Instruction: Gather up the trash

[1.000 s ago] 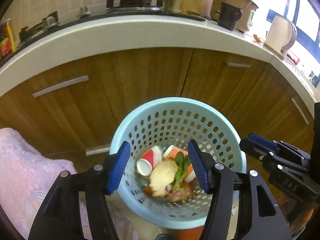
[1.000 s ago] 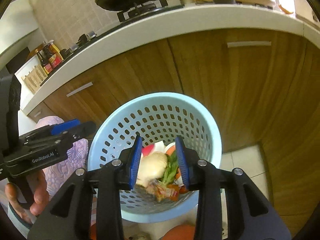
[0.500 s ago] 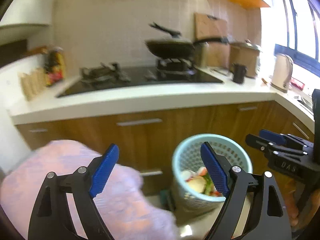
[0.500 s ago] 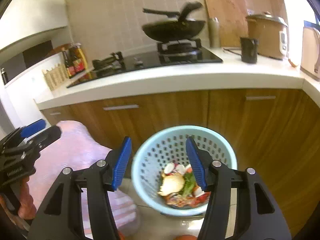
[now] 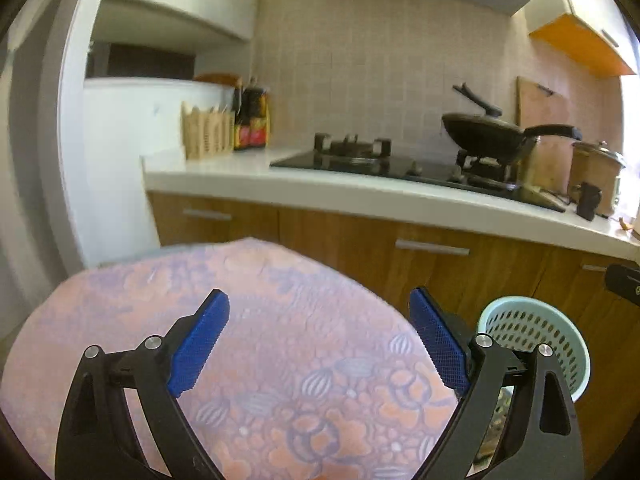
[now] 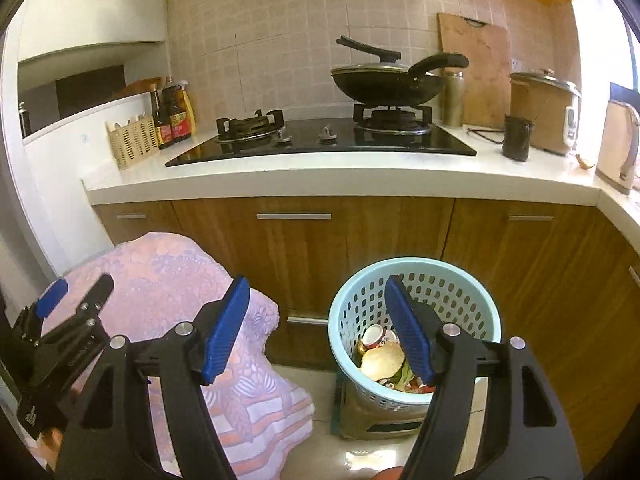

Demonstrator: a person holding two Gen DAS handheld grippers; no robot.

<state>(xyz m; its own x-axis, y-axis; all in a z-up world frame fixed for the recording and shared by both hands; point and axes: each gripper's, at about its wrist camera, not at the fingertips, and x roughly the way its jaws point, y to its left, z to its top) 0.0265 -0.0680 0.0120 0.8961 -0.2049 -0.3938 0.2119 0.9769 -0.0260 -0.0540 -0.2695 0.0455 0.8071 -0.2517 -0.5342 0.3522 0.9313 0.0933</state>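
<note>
Trash [image 6: 386, 360] lies in the basket [image 6: 416, 268] on the floor by the cabinets [image 6: 320, 248], a cup mouth facing up-left, no clear long axis. Left gripper [image 5: 320, 340] and right gripper [image 6: 316, 330] are empty, jaws opening wide. I judge a careless swing could knock the light basket over and spill it.

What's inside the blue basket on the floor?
The blue basket holds trash: a crushed red and white cup, a pale round scrap, green leaves and red bits. The right gripper's finger hides part of the pile, and whatever lies deeper is covered.
</note>
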